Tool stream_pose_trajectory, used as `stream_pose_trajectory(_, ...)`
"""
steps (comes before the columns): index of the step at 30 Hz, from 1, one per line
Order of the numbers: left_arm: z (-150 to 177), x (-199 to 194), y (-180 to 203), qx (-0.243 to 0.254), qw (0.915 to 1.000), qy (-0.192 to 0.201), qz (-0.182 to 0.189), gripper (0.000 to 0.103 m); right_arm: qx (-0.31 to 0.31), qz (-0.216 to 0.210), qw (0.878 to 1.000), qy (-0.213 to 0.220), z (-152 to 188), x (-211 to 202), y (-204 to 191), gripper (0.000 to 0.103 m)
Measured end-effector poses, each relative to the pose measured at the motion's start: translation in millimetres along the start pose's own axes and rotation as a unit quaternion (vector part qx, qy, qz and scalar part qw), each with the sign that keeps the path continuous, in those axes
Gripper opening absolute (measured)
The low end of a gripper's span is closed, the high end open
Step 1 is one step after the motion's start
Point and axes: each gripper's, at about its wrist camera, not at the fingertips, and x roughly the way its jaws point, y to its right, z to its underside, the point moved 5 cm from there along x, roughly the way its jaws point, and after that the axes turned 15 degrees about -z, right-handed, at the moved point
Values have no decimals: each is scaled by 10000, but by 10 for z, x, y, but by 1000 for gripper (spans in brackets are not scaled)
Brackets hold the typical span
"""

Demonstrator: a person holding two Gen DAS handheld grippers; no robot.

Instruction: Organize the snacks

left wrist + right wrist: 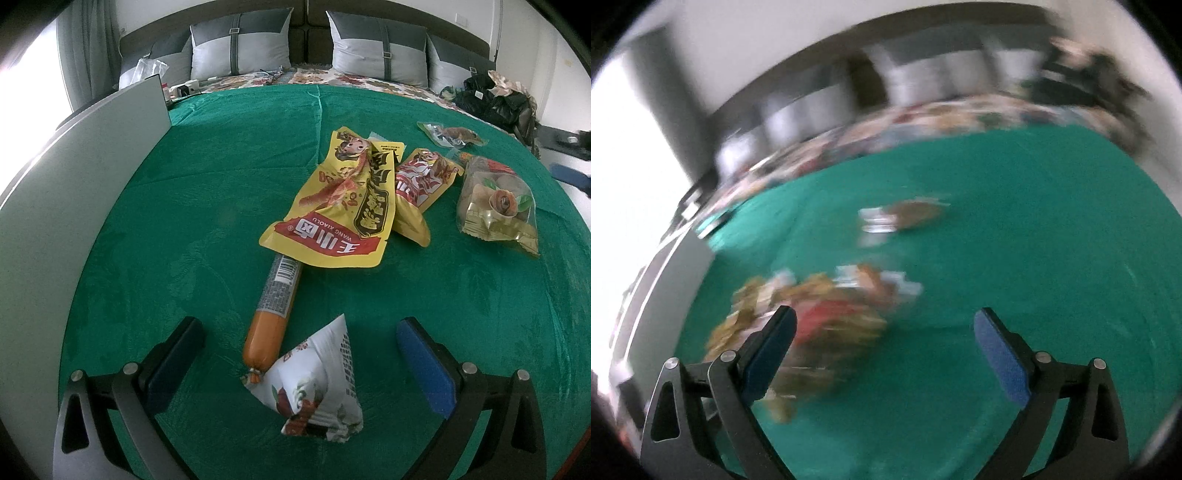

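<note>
- Snack packets lie scattered across a green blanket (207,192) spread over a bed, with grey pillows (240,46) lined against the headboard behind it.
- The left gripper (301,345) hovers low over the blanket, its jaws spread wide and holding nothing; a white triangular packet (314,384) sits between the two blue pads without touching either.
- An orange sausage stick (271,314) lies just beside the white triangular packet, its knotted end touching that packet's left corner and its far end tucked under a large yellow pouch (340,206).
- A smaller yellow-and-red pouch (421,181) lies to the right of the large yellow pouch, partly beneath its edge.
- A clear bag of wrapped pastries (495,203) rests further right of the large yellow pouch, apart from it, and a small clear packet (452,134) lies beyond it toward the pillows.
- A grey flat panel (74,177) stands along the blanket's left side, well left of the large yellow pouch.
- A heap of dark clothing (495,99) sits at the bed's far right corner.
- The right gripper (884,345) is caught in heavy motion blur, jaws wide apart and empty, above the same blanket; a smeared cluster of gold and red wrappers (812,317) lies near its left finger, contact impossible to judge.
</note>
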Motion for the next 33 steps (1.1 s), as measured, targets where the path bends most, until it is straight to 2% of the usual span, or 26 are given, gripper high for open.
stream_pose_trajectory(2, 1, 2, 0, 0, 10000, 0, 0, 103, -359, -82, 9981, -484, 71, 314, -163, 98)
stream_pose_trajectory(4, -1, -1, 0, -1, 10000, 0, 1, 103, -437, -121, 9939, -1010, 243, 566, -179, 98)
stream_pose_trajectory(5, 1, 2, 0, -1, 10000, 1, 2, 103, -395, -313, 9917, -1181, 371, 648, -178, 98)
stream_pose_trajectory(8, 1, 0, 2, 0, 10000, 0, 1, 103, -245, -619, 9884, -1363, 540, 659, -184, 97)
stream_pose_trajectory(12, 1, 3, 1, 1, 10000, 1, 0, 103, -773, -450, 9813, -1707, 655, 679, -388, 97)
stream_pose_trajectory(18, 2, 4, 1, 0, 10000, 1, 3, 103, -1127, -729, 9664, -2190, 879, 711, -632, 97)
stream_pose_trajectory(23, 0, 3, 1, 1, 10000, 1, 4, 103, -1429, -1008, 9563, -2343, 1002, 665, -838, 97)
stream_pose_trajectory(33, 2, 5, 1, 0, 10000, 1, 7, 103, -1350, -813, 9675, -1978, 941, 772, -748, 96)
